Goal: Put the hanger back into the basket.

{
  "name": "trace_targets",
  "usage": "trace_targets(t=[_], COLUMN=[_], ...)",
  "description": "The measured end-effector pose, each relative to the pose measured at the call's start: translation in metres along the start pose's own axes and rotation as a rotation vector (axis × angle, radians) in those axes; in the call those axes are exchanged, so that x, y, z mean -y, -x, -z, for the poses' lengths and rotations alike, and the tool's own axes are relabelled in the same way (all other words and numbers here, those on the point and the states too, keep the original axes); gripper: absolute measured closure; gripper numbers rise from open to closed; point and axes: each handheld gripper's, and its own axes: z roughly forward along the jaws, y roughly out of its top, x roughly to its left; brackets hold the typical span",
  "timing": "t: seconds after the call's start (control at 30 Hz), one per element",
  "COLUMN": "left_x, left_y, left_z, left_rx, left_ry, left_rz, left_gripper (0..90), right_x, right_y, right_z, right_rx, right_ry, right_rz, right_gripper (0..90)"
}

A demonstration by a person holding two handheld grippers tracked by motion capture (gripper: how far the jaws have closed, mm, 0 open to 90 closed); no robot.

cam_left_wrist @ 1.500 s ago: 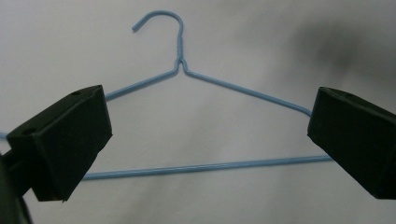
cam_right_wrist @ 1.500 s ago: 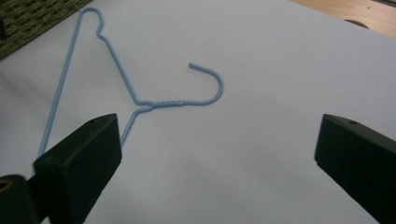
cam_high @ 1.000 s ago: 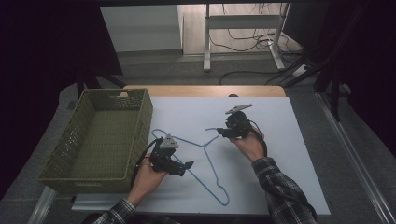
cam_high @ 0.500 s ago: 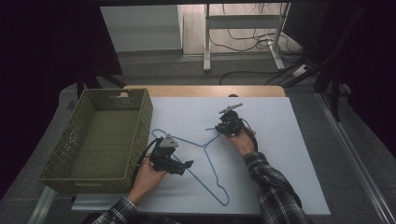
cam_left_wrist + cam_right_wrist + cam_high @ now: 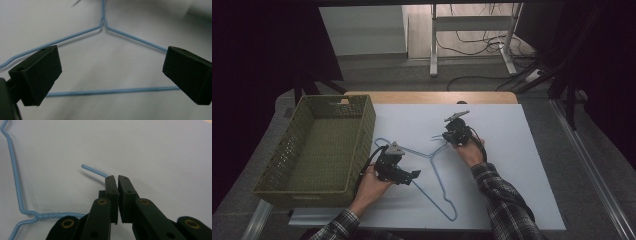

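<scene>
Nearest to us in the high view, the left gripper hovers low over the thin light-blue wire clothes hanger, which lies flat on the white sheet covering the bench. We see its jaws spread wide, pinching nothing. In the left gripper view the hanger shows between and beneath those jaws: the straight bottom bar runs across from one jaw to the other, and the two shoulders climb to the twisted neck at the top of that view.

Farther along, the right gripper sits at the hook end of the hanger. The right gripper view gives what the high view cannot: the jaws have just been closing and now stand pressed together on the wire of the hook, whose free tip sticks out to the left of the jaw tips, while the twisted neck lies at lower left. The high view alone shows the whole outline: the bottom bar runs lengthwise from a corner near the bench's front edge towards the basket, and the hook points away towards the right gripper.

Beyond the left gripper, at the bench's left side, stands an olive-green woven plastic basket, just beside the hanger's far corner.
</scene>
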Motion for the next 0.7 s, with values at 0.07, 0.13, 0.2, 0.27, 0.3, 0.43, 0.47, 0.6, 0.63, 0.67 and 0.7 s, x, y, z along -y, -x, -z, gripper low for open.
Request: trace_targets(t=[0.07, 0.13, 0.2, 0.27, 0.3, 0.43, 0.47, 0.6, 0.63, 0.67, 0.7], left_x=[-0.009, -0.018, -0.027, -0.035, -0.042, -0.055, -0.057, -0.064, -0.068, -0.068, -0.070], left_y=[-0.001, -0.002, -0.001, -0.002, -0.004, -0.008, -0.009, -0.010, -0.011, -0.011, -0.011], left_z=[-0.007, -0.015, -0.027, -0.038, -0.048, -0.065, -0.069, -0.075, -0.078, -0.078, -0.081], left_rx=[-0.001, -0.022, -0.046, -0.062, -0.060, -0.050, -0.049, -0.031, -0.028, -0.028, -0.016], left_ry=[-0.016, -0.042, -0.063, -0.082, -0.074, -0.092, -0.092, -0.097, -0.104, -0.104, -0.116], left_rz=[-0.005, -0.040, -0.072, -0.112, -0.095, -0.081, -0.084, -0.085, -0.092, -0.092, -0.086], left_gripper=[4.8, 11.3, 19.3, 29.2, 33.6, 48.8, 53.3, 63.6, 66.7, 68.9, 71.2], right_x=[-0.001, -0.003, -0.004, -0.006, -0.007, -0.009, -0.009, -0.010, -0.010, -0.010, -0.010], right_y=[-0.001, -0.003, -0.005, -0.007, -0.008, -0.011, -0.011, -0.012, -0.012, -0.012, -0.013], right_z=[0.004, 0.008, 0.011, 0.015, 0.016, 0.020, 0.021, 0.024, 0.025, 0.025, 0.025], right_rx=[0.001, -0.003, -0.003, -0.009, -0.009, -0.007, -0.008, -0.010, -0.010, -0.010, -0.011], right_ry=[0.007, 0.016, 0.025, 0.035, 0.038, 0.045, 0.047, 0.057, 0.058, 0.059, 0.060], right_rz=[-0.002, -0.006, -0.006, -0.009, -0.006, 0.002, 0.001, 0.000, 0.002, 0.001, 0.000], right_gripper=[86.2, 86.2, 86.2, 86.2, 86.2, 86.2, 86.2, 86.2, 86.2, 86.2, 86.2])
